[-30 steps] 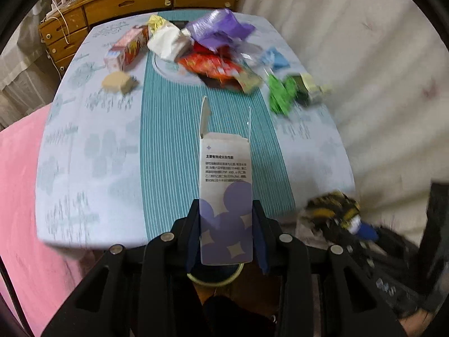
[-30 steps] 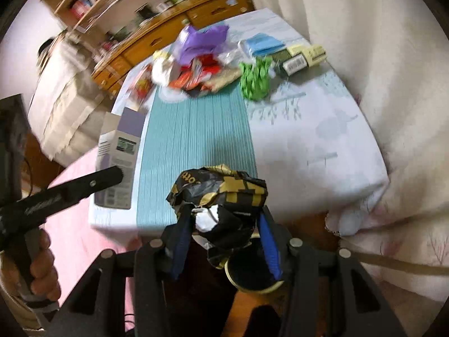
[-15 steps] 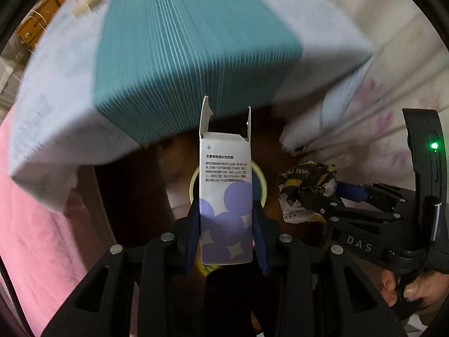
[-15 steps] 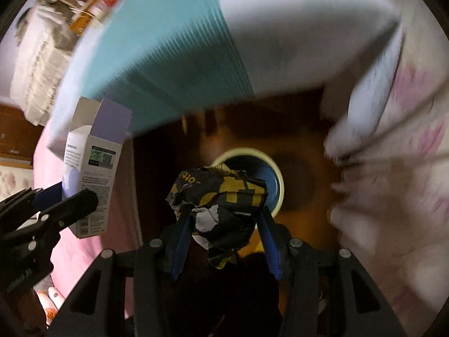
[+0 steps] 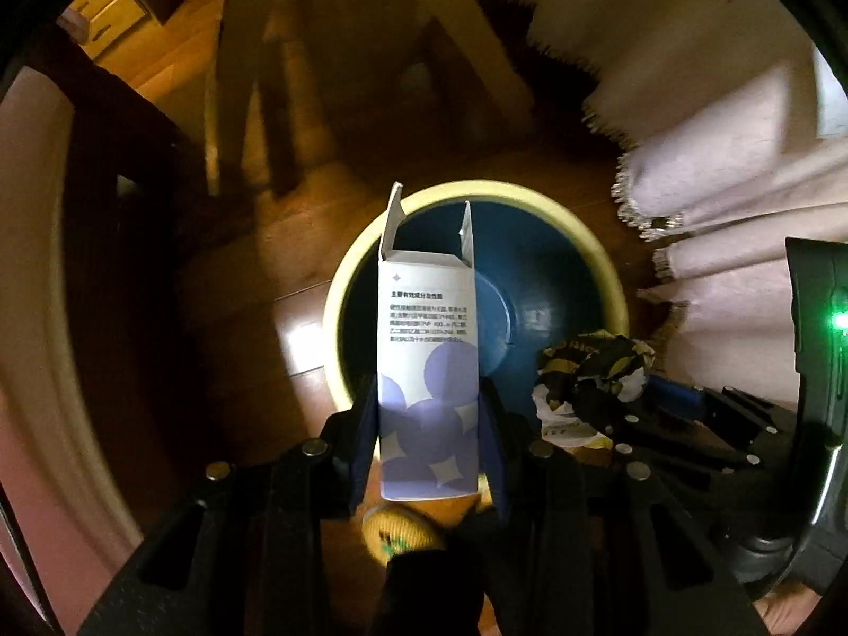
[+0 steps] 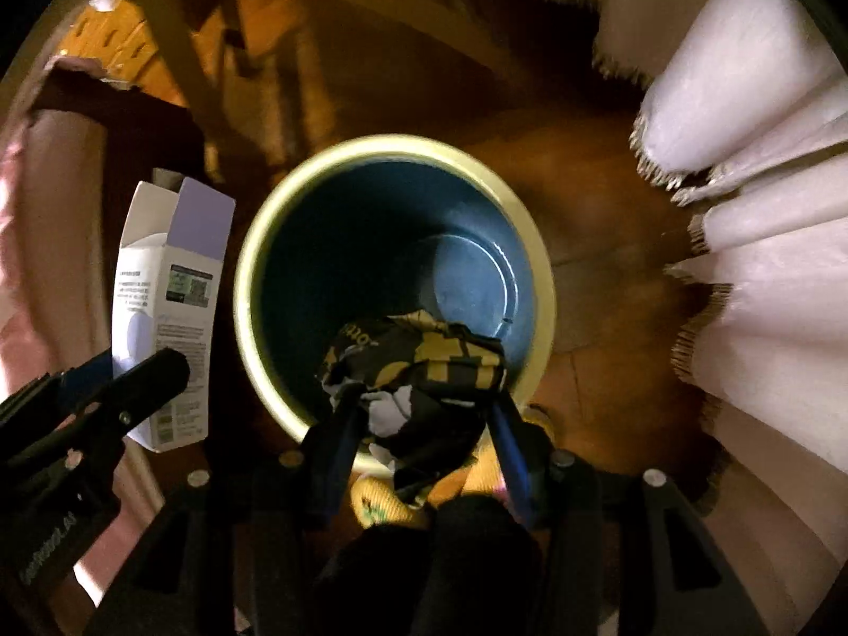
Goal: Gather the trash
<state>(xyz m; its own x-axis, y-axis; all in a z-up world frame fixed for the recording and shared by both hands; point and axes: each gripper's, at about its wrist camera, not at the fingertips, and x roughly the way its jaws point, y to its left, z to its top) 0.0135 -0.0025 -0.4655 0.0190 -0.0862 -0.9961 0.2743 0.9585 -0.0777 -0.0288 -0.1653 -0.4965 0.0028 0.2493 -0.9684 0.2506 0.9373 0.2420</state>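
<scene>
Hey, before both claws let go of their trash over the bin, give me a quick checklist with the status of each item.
1. Left claw grips the white and purple cardboard box: ok.
2. Right claw grips the crumpled black and yellow wrapper: ok.
3. Wrapper over the mouth of the blue bin with the pale yellow rim: ok.
4. Box over the bin mouth: cannot tell; the views disagree.
5. Bin has room: ok, bare bottom visible.
6. Fringed white cloth clear of the bin: ok.
</scene>
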